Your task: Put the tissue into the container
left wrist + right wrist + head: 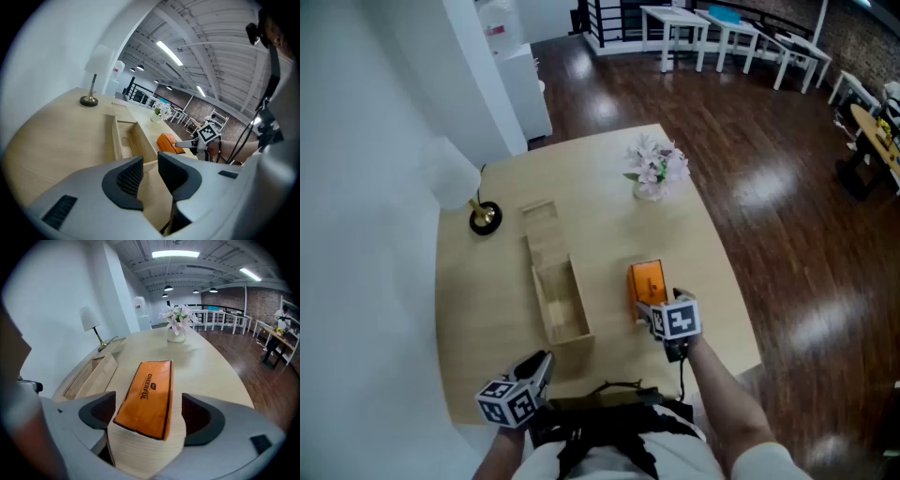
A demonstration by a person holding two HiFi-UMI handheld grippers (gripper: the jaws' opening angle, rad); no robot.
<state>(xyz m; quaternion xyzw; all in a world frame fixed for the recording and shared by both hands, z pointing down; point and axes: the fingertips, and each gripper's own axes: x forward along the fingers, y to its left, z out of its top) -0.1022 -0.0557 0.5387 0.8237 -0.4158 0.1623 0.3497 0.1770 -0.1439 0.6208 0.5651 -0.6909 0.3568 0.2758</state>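
An orange tissue pack (648,281) lies flat on the wooden table, right of the open wooden container (581,302). My right gripper (658,302) is at the pack's near end, open wide. In the right gripper view the tissue pack (147,397) sits between the jaws, with a gap showing at the right pad (197,414). My left gripper (542,361) hovers near the table's front edge, just short of the container's near end. Only a narrow gap separates its pads, and nothing is between them. From the left gripper view the container (123,136) lies straight ahead.
The container's lid (542,228) lies at its far end. A black-based lamp (485,217) stands at the back left, and a vase of pale flowers (653,169) at the back right. The table's right edge (736,281) drops to dark wood floor.
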